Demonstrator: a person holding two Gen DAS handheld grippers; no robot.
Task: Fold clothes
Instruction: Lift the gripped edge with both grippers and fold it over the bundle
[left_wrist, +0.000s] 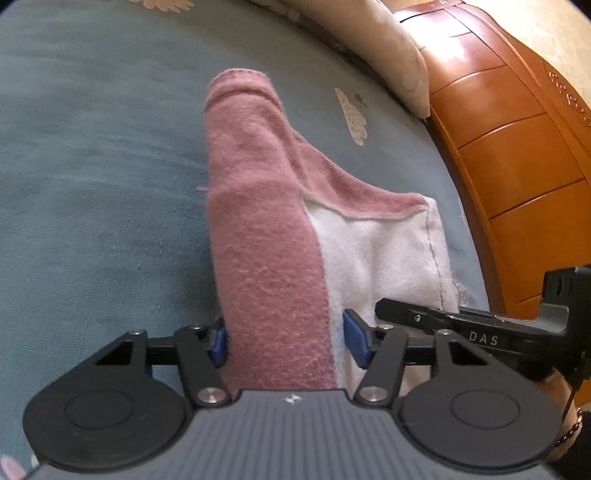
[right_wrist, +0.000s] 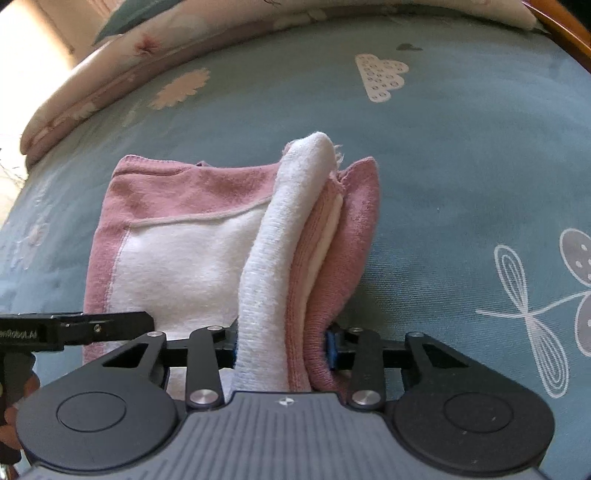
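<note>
A pink and white fleecy garment (left_wrist: 258, 229) lies folded on a blue-grey bed sheet (left_wrist: 92, 184). In the left wrist view my left gripper (left_wrist: 286, 343) is shut on a thick pink fold at the near edge, lifted into a ridge running away from me. In the right wrist view my right gripper (right_wrist: 282, 350) is shut on a bunched stack of white and pink layers of the garment (right_wrist: 177, 251). Each gripper's black finger shows at the side of the other's view, close beside the cloth. The near edge of the garment is hidden under both grippers.
The sheet (right_wrist: 461, 166) has white cloud and flower prints. A floral pillow (left_wrist: 388, 44) lies at the far side, beside an orange wooden headboard (left_wrist: 517, 147). A folded floral quilt (right_wrist: 110, 74) runs along the back. A person's wrist with a bracelet (left_wrist: 569, 428) is at right.
</note>
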